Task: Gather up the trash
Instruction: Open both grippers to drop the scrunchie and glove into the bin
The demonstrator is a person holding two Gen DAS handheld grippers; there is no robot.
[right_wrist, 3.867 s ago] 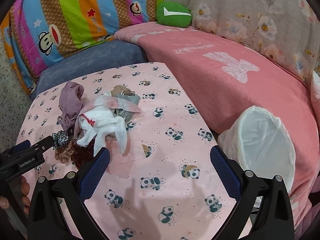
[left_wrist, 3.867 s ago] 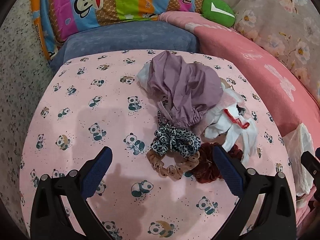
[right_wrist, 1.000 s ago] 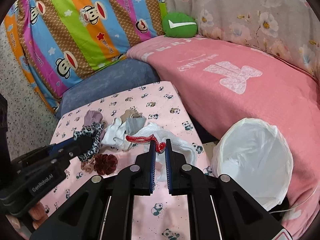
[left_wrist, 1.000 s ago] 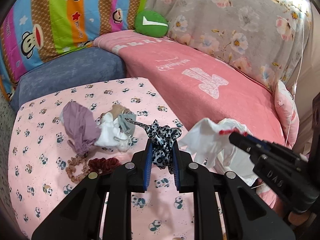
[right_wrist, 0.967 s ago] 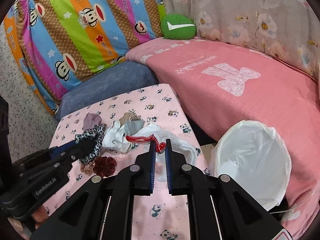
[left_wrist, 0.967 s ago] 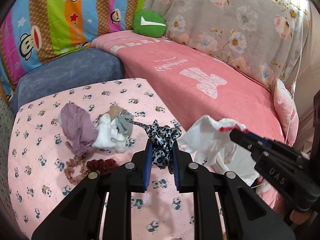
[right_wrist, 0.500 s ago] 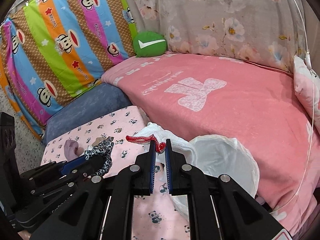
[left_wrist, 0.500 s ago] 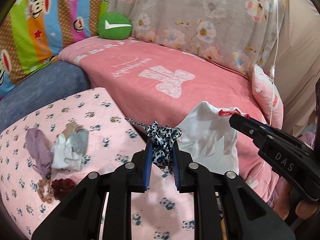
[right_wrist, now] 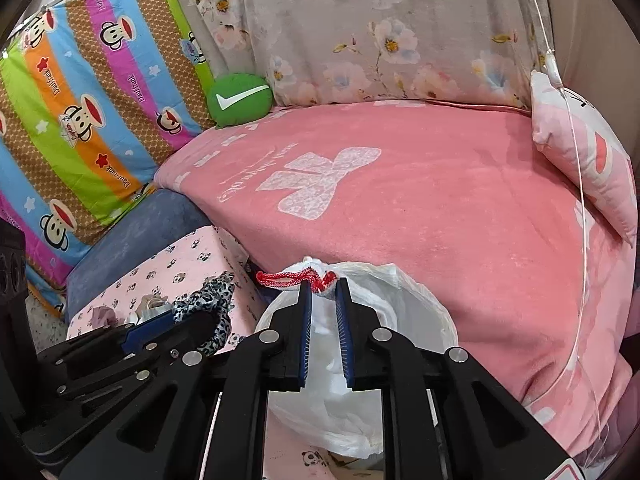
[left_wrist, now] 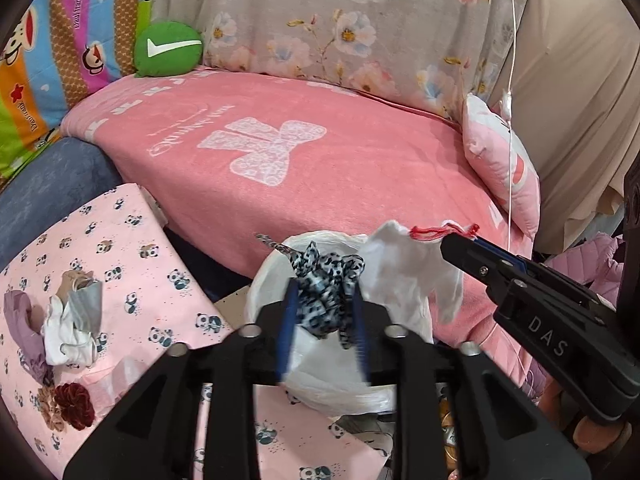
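1. Left wrist view: the left gripper [left_wrist: 323, 308] has its blue fingers clenched on a leopard-print scrunchie [left_wrist: 329, 289], which hangs directly over the open mouth of the white trash bag [left_wrist: 340, 376].
2. Just right of the scrunchie, and also above the trash bag, the right gripper [left_wrist: 460, 240] pinches a white cloth with red cord [left_wrist: 408, 272]; the cloth droops over the bag's right rim.
3. Left of the trash bag lies the panda-print pink sheet [left_wrist: 132, 264]. On it, well apart from the bag, sit a purple cloth [left_wrist: 24, 328], a white and grey cloth bundle [left_wrist: 76, 328], a maroon scrunchie [left_wrist: 74, 406] and a tan scrunchie [left_wrist: 50, 416] touching it.
4. Beyond the trash bag stretches the pink blanket [left_wrist: 320, 152], with a green pillow [left_wrist: 168, 49] at its far left corner.
5. Right wrist view: the right gripper [right_wrist: 323, 300] is closed on the white cloth with red cord [right_wrist: 316, 276], the red loop sticking out to the left of the fingertips; the cloth hangs straight above the white trash bag [right_wrist: 384, 320].
6. Left of the trash bag, the left gripper [right_wrist: 168, 322] grips the leopard-print scrunchie [right_wrist: 212, 300] near the bag's left rim.
7. Behind the trash bag lies the pink blanket [right_wrist: 440, 200], the green pillow [right_wrist: 239, 98] at its far edge.
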